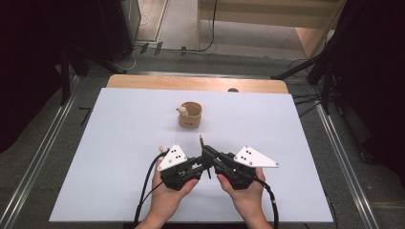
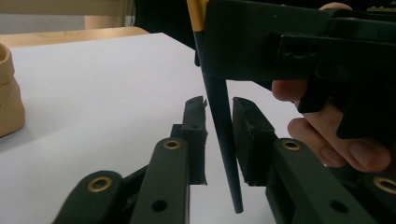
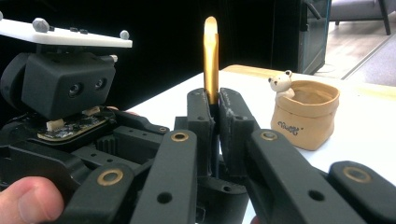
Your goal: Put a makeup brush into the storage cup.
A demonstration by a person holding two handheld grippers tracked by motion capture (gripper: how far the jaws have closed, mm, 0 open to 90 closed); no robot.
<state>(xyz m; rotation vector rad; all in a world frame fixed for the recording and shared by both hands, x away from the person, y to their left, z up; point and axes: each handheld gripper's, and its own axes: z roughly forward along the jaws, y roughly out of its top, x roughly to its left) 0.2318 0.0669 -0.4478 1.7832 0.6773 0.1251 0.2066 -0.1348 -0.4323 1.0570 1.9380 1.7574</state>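
White worktop, a tan wooden strip along its far edge. Past the middle stands a tan holder pot with a small bear figure on its rim; the right gripper view suggests it is empty, though not all of its inside shows.

Both hands low at the near edge, claws meeting at centre.

Right claw: jaws narrow, clamped on a slim brush or pen — gold upper section, dark tapered lower shaft. Held upright, clear of the worktop.

Left claw: jaws part-open, standing either side of the dark shaft with a gap showing on both sides; not gripping. The right claw's body sits just above in that view.

Judgement: the tool is lifted and secured in the right claw. The work looks like a hand-over to the left claw, caught midway — left jaws positioned, not closed. Left to do: close left, release right, and likely carry the tool to the pot, which stands well apart from it.
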